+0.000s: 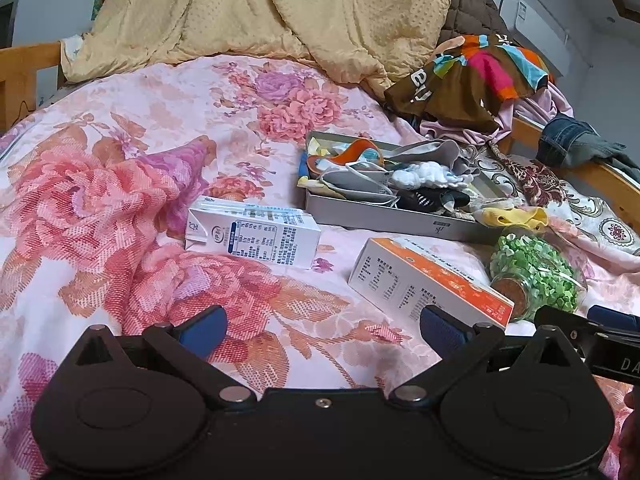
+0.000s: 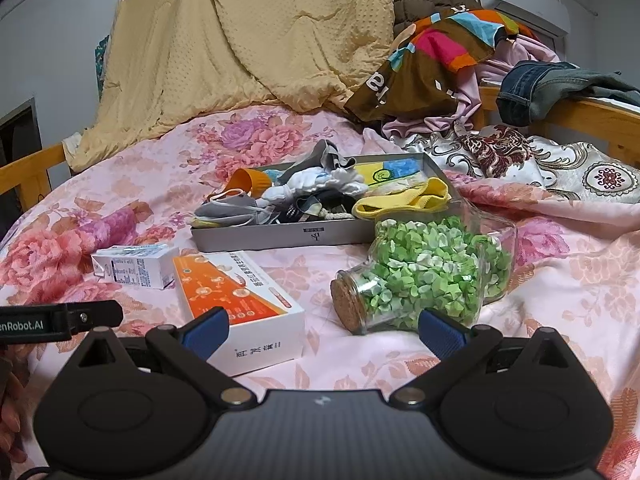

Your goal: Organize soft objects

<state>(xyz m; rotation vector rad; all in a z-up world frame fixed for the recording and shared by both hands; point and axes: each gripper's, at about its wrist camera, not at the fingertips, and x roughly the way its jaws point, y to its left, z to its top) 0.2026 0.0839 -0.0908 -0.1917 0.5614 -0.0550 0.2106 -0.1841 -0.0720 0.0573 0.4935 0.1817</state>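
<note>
Yellow cloth [image 2: 404,200] draped over tray [image 2: 280,236] rim on bed | both tools [image 1: 322,326] [image 2: 323,330] spread apart, empty | approach low, pinch loose fold, avoid jar [image 2: 424,272].

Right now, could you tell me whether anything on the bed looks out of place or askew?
Yes: the corked glass jar of green paper stars lies on its side, and a yellow cloth hangs over the grey tray's rim.
</note>
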